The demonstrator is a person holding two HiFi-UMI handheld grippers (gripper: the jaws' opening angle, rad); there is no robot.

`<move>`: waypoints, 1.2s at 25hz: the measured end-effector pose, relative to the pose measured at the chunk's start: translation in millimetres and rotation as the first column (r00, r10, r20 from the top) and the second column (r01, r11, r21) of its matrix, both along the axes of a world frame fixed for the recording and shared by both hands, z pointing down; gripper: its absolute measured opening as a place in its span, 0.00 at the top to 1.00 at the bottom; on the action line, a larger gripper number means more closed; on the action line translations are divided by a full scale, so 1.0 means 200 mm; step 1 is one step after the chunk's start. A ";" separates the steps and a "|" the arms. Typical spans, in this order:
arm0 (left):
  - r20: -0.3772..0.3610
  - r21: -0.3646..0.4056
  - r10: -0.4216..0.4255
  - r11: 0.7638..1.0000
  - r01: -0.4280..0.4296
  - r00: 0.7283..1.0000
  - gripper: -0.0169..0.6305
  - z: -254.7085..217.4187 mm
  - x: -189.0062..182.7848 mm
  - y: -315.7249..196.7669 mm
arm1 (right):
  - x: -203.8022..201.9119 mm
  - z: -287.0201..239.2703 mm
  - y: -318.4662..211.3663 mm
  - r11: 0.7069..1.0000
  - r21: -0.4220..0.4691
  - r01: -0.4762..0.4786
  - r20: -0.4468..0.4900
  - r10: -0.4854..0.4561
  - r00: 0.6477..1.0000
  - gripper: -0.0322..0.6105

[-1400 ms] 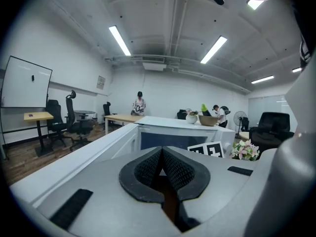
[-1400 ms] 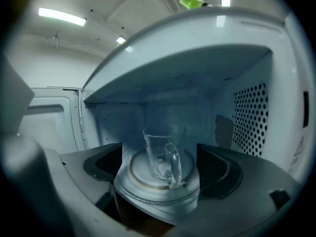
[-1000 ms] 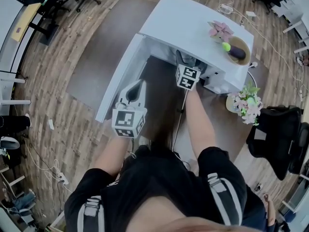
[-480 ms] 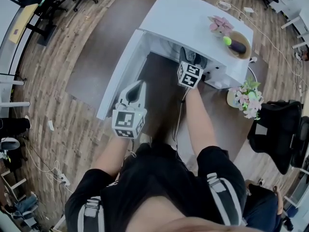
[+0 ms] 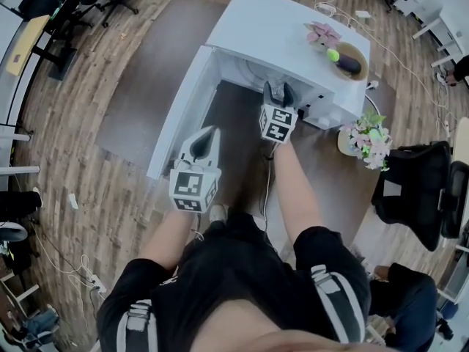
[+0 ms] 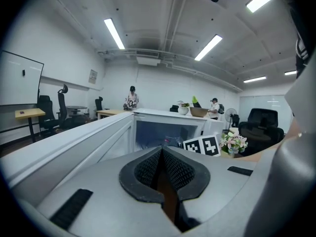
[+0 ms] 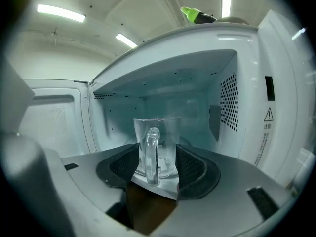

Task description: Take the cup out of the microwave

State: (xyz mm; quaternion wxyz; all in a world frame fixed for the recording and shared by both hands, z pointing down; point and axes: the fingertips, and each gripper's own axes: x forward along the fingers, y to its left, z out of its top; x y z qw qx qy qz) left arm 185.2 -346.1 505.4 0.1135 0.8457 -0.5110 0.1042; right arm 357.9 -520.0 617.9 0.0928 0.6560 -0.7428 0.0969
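Observation:
A clear glass cup with its handle facing me stands in the open white microwave, near the front of the cavity. My right gripper reaches into the cavity mouth. Its jaws have just been closing, and the dark pads now lie against both sides of the cup. My left gripper hangs shut and empty beside the swung-open door, with its pads meeting at the tip. In the head view the cup is hidden.
A bowl with an eggplant and a green item, plus a pink flower, sit on the microwave top. A flower pot stands to the right of it. A black office chair is further right. The microwave rests on a brown table.
My right gripper's jaws have drawn together at the cavity mouth, and the hand has shifted slightly. The left gripper has stayed shut by the door.

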 end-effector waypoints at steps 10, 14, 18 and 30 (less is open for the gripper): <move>0.005 -0.023 -0.004 1.000 0.004 1.000 0.97 0.06 -0.03 -0.01 | 0.02 0.05 -0.12 0.999 -0.038 -0.032 -0.019 0.032 0.999 0.56; 0.009 -0.035 -0.007 0.999 0.008 1.000 0.97 0.08 -0.03 -0.03 | 0.01 0.07 -0.20 0.998 -0.053 -0.024 -0.033 0.022 0.999 0.49; 0.011 -0.047 -0.014 0.999 0.015 1.000 0.97 0.11 -0.04 -0.06 | 0.02 0.07 -0.24 0.998 -0.061 -0.030 -0.046 0.027 0.999 0.47; 0.005 -0.041 0.006 0.999 -0.006 1.000 0.97 0.10 -0.03 -0.03 | 0.07 -0.02 -0.06 0.999 0.020 -0.049 0.017 0.049 0.999 0.48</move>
